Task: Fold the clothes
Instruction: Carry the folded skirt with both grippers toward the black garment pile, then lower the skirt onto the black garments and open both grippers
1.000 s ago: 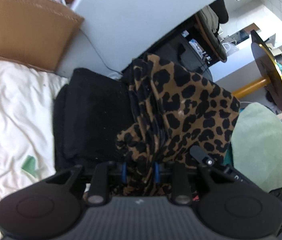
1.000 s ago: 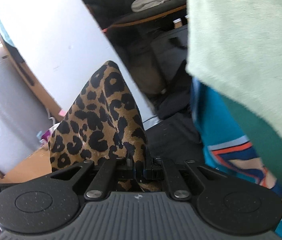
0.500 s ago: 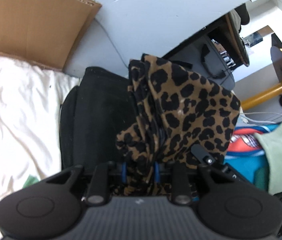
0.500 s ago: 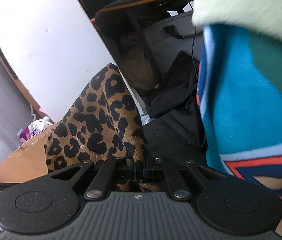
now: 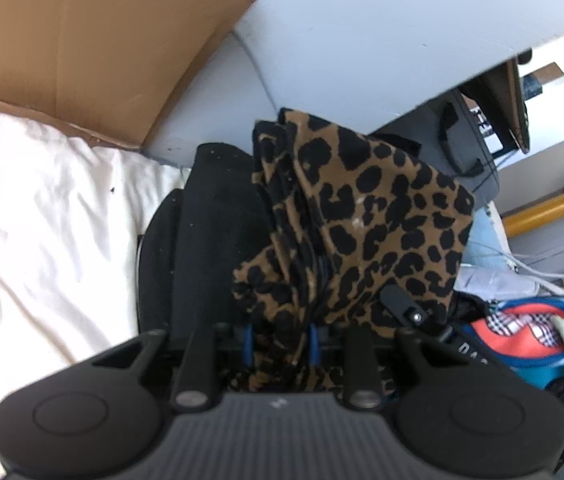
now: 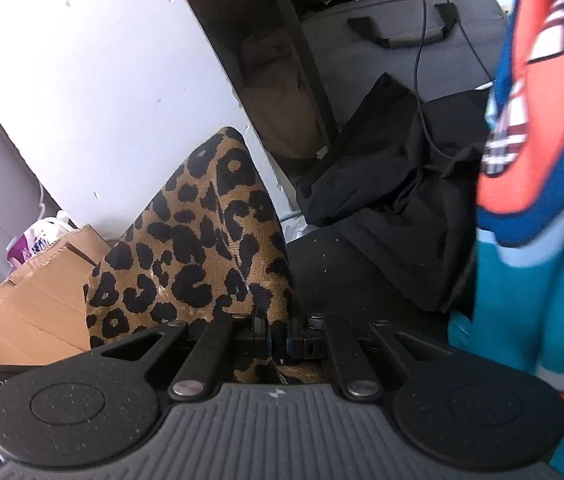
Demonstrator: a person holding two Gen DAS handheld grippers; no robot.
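Observation:
A leopard-print garment (image 5: 366, 216) hangs bunched between both grippers. My left gripper (image 5: 279, 346) is shut on a thick gathered fold of it, the blue pads pressing from both sides. In the right wrist view the same leopard-print garment (image 6: 201, 256) rises as a peak in front of my right gripper (image 6: 277, 338), which is shut tight on a thin edge of the cloth. Beneath it lies a folded black garment (image 5: 209, 240). The tip of the right gripper shows at the lower right of the cloth in the left wrist view.
A white sheet (image 5: 41, 220) covers the bed on the left, with a cardboard box (image 5: 81, 52) behind it. A pale panel (image 5: 382, 32) stands at the back. A teal and orange garment (image 6: 534, 208) hangs at the right. A black bag (image 6: 394, 200) lies beyond.
Both grippers have sunk and moved forward with the leopard cloth held. The pale green cloth has slid out of the right wrist view, and the cardboard box looms larger on the left.

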